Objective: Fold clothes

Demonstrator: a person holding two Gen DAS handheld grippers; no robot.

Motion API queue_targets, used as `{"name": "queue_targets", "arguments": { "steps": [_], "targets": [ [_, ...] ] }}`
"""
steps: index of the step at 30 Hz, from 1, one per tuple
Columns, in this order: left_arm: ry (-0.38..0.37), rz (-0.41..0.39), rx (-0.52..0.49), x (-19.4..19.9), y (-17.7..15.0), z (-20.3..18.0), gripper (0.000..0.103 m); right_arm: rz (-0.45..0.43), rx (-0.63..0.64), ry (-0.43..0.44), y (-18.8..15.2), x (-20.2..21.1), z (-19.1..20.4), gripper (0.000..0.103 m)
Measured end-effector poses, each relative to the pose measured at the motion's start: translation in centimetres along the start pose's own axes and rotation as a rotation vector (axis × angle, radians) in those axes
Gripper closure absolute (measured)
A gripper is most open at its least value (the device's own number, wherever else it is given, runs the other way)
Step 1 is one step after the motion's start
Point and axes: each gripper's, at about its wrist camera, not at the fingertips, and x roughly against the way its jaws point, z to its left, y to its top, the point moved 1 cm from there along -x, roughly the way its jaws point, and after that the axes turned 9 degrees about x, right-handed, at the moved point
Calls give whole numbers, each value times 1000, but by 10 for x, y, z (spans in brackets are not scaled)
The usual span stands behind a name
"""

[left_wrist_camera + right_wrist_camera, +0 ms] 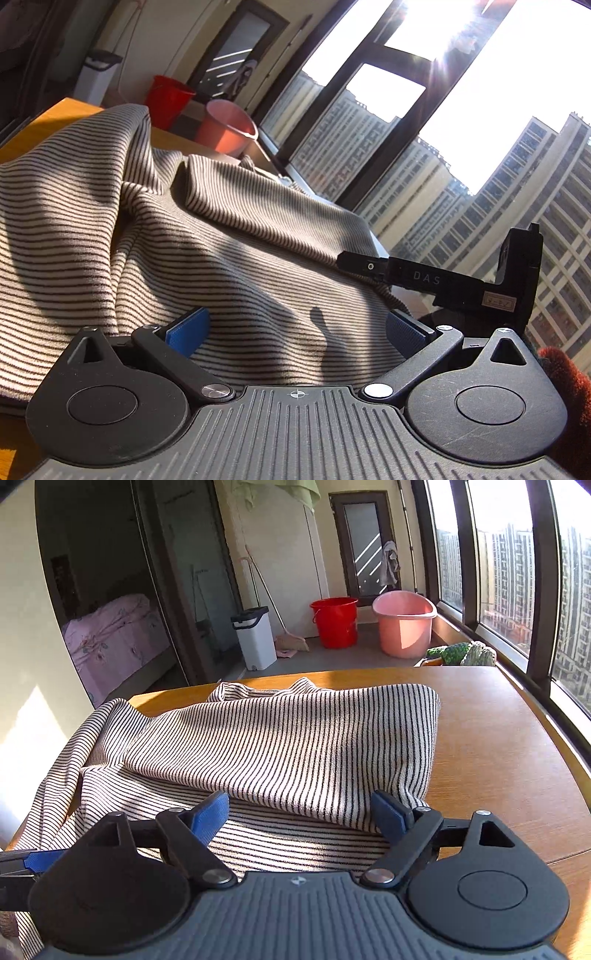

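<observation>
A striped beige and dark garment [280,746] lies partly folded on the wooden table [491,746], its right side doubled over the middle. It also shows in the left wrist view [184,251], rumpled. My right gripper [301,814] is open, its blue pads either side of the near hem, holding nothing. My left gripper [295,328] is open just above the cloth at the near left edge, empty. The right gripper's finger shows in the left wrist view [424,277]; a blue tip of the left gripper shows at the right wrist view's left edge [40,860].
A red bucket [336,622], a pink basin [404,622], a white bin [255,637] and a broom [288,640] stand on the floor beyond the table. Windows [509,572] run along the right. Green cloth [461,653] lies at the table's far right corner.
</observation>
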Motion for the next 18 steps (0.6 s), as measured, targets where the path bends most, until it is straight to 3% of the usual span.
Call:
{"name": "queue_targets", "arguments": {
  "steps": [2, 6, 9, 16, 18],
  "targets": [
    [0, 1, 0, 0, 1, 2, 0, -37, 0, 27, 0, 14, 10, 0],
    [34, 40, -50, -6, 2, -5, 0, -73, -94, 118, -11, 30, 11, 0],
    [95, 67, -142, -11, -1, -17, 0, -25, -173, 126, -27, 20, 3, 0],
    [166, 90, -230, -16, -5, -29, 0, -39, -206, 162, -32, 19, -6, 0],
    [217, 86, -324, -3, -6, -32, 0, -47, -222, 173, -34, 20, -9, 0]
  ]
}}
